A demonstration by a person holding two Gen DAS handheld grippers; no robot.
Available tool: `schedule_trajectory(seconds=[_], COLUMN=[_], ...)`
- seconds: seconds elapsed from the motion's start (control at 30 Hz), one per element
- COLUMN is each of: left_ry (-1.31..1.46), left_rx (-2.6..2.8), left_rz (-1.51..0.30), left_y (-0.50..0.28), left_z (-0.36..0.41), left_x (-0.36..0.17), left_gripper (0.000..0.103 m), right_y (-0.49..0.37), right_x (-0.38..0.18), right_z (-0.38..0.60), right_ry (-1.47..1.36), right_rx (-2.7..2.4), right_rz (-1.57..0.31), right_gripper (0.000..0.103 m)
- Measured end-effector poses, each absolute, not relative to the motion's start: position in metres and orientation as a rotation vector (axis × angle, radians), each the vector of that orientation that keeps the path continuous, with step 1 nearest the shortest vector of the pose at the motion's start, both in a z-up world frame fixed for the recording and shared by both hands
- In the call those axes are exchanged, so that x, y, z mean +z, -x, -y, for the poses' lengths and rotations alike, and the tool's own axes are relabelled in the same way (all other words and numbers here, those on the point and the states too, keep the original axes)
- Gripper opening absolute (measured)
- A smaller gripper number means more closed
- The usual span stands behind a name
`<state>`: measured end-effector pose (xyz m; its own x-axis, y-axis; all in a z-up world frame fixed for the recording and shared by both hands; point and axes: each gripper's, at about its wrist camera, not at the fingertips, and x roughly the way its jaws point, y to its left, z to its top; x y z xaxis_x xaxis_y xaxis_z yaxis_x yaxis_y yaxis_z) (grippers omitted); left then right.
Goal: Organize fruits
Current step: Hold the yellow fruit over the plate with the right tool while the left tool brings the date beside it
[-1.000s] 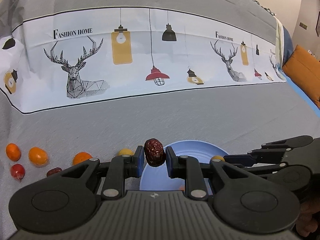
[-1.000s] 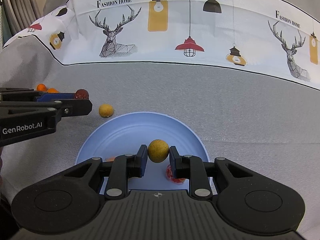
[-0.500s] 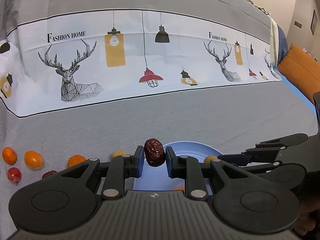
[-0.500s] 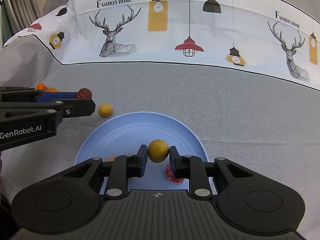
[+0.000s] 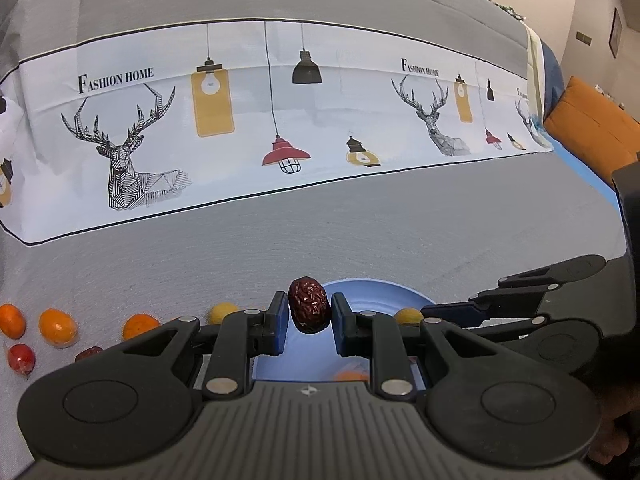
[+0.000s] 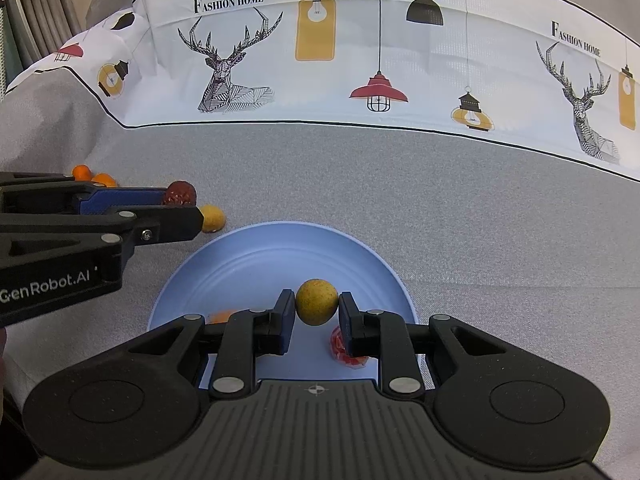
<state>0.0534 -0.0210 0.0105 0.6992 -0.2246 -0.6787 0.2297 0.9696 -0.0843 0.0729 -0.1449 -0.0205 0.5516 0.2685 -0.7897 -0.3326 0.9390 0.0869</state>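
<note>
Right now each of your tools carries one fruit. A wrinkled dark red date (image 5: pixel 309 305) sits pinched between the blue pads of your left tool (image 5: pixel 308 322), its long axis standing upright across the pads. A round yellow fruit (image 6: pixel 316 301) is clamped the same way in your right tool (image 6: pixel 316 314).

Just below and ahead of the right tool lies a pale blue plate (image 6: pixel 256 264), so the yellow fruit hangs directly above its near half. Under the same tool, a red fruit (image 6: pixel 344 350) lies on the plate beneath the right finger, and an orange piece (image 6: pixel 222 315) peeks out beneath the left finger.

What matters for the left tool is this: seen from the right wrist, its tip and the date reach in from the left and sit just outside the plate's far left rim, not yet over it. The plate lies to the right of that tip and lower. Your right hand is therefore the nearer one to a drop, and the left likely needs to travel rightward first.

Beside the left tool's tip, a loose yellow fruit (image 6: pixel 212 218) rests on the grey bedspread (image 6: pixel 440 184). Further left of that tool, several orange fruits (image 5: pixel 58 327) and a small red one (image 5: pixel 21 358) lie scattered on the cloth. A white printed band with deer and lamps (image 5: pixel 280 120) crosses the bed beyond.
</note>
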Motion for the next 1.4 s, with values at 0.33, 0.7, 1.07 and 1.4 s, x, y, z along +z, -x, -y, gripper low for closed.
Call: schedule_trajectory(seconds=[0.33,0.7,1.07,1.4], left_ry=[-0.009,-0.020,-0.023,-0.020], left_rx=[-0.268,-0.289,-0.296,-0.310], left_rz=[-0.755,-0.754,-0.751,-0.739], left_y=[-0.054,-0.055,-0.054,-0.053], left_z=[0.026,0.034,0.036,0.037], left_x=[0.010,0.008,0.008,0.009], left_gripper=[0.025,0.025,0.025,0.025], right_y=[-0.073,-0.074,-0.074,-0.073], right_x=[-0.021,-0.023,-0.023,-0.023], right_z=[0.145,0.145,0.144,0.143], right_ry=[0.078,0.084,0.089,0.091], right_rx=[0.355,0.346,0.345,0.344], right_rz=[-0.923,-0.929,-0.933,-0.934], right_gripper=[0.025,0.025,0.025,0.025])
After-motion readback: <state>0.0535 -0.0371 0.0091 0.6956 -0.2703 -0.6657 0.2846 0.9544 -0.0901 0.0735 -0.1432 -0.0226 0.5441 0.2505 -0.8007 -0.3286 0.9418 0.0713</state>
